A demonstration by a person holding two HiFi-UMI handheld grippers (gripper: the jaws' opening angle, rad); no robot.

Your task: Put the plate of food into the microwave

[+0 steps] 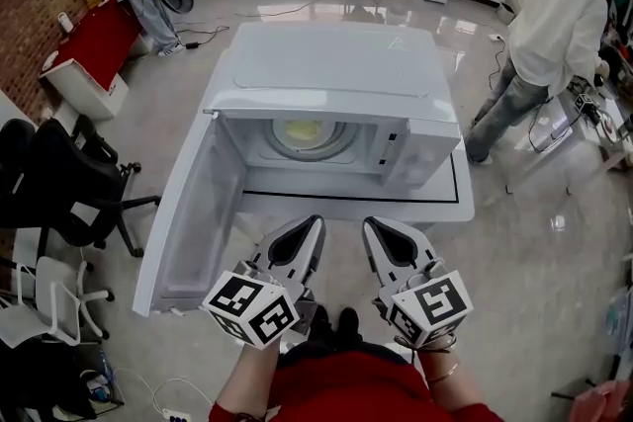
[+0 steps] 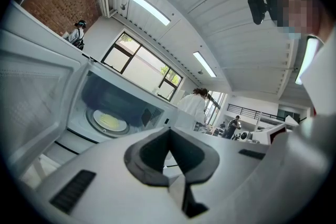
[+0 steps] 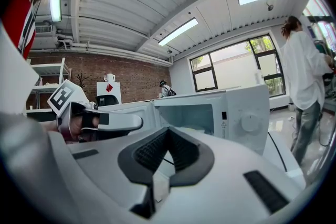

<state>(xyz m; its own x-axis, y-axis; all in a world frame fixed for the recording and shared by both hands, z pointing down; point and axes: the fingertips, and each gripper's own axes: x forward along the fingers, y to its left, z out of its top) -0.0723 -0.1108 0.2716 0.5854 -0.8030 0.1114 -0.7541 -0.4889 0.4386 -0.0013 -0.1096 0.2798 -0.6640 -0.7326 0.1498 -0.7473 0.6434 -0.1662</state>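
The plate of food (image 1: 304, 131) lies inside the microwave (image 1: 336, 64), on the turntable at the centre of the cavity; the left gripper view shows it there as well (image 2: 109, 121), flat and clear of the cavity walls. The microwave stands on a white surface (image 1: 440, 205), and its door (image 1: 193, 212) is swung fully open to the left. The left hand-held gripper (image 1: 311, 226) has its jaws together with nothing between them, and so does the right hand-held gripper (image 1: 374, 226). Both hang side by side in front of the microwave, close to the person's body and well apart from the cavity. Judged from this, the placing step is complete. Closing the door is the only remaining step, if the task calls for it.
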